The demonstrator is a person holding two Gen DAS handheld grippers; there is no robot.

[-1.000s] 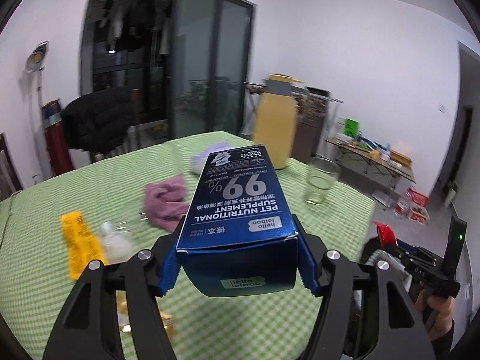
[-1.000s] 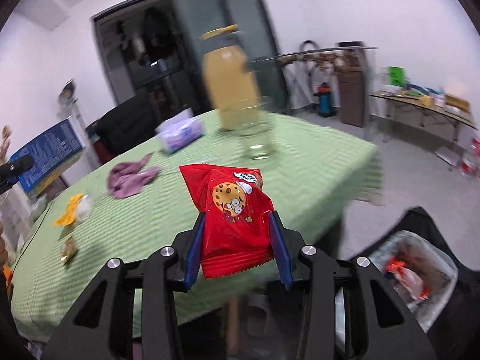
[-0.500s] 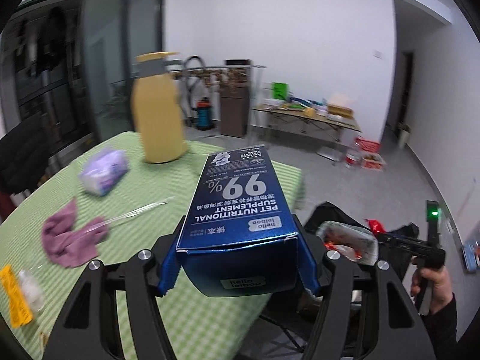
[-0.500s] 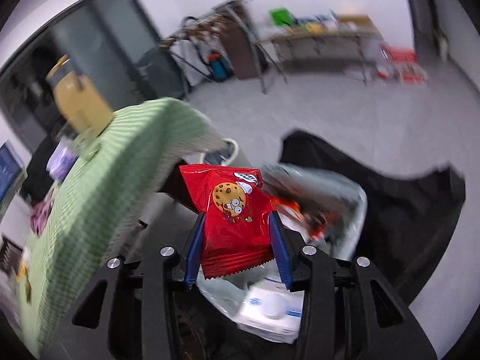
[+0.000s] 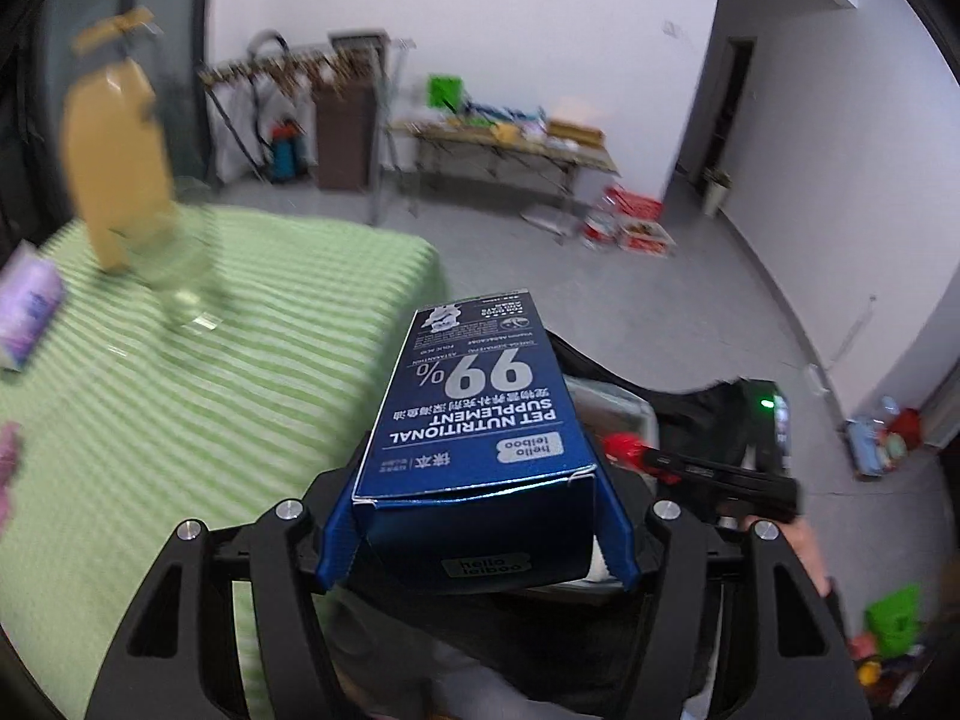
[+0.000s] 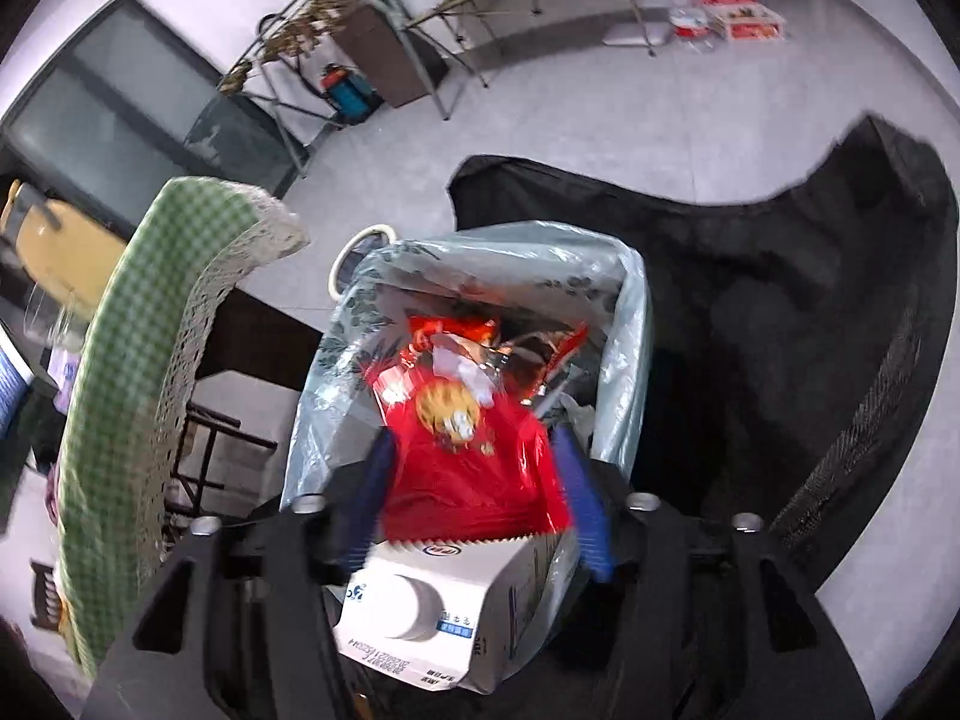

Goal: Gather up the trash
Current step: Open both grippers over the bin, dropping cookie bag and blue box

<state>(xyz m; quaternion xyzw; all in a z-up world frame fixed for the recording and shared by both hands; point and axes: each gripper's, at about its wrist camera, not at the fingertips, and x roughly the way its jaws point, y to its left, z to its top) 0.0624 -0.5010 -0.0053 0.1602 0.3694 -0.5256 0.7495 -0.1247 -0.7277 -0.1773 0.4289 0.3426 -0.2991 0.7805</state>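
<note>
My left gripper (image 5: 474, 534) is shut on a blue pet-supplement box (image 5: 474, 414) and holds it past the corner of the green table (image 5: 180, 372). My right gripper (image 6: 480, 492) hangs over the trash bin lined with a pale bag (image 6: 624, 324). Its blue pads stand wide apart, and the red cookie packet (image 6: 474, 462) between them is blurred and looks loose. A white carton (image 6: 444, 606) and other wrappers lie in the bin. The right gripper also shows in the left wrist view (image 5: 720, 474), with a bit of red packet.
A yellow jug (image 5: 114, 150), a glass (image 5: 180, 276) and a tissue pack (image 5: 27, 306) stand on the table. A black cloth (image 6: 780, 300) lies on the floor around the bin. A cluttered side table (image 5: 510, 138) stands by the far wall.
Both grippers have swung from the table toward the bin. The right gripper has moved over the bin and its pads have spread off the red packet. The left still holds the box.
</note>
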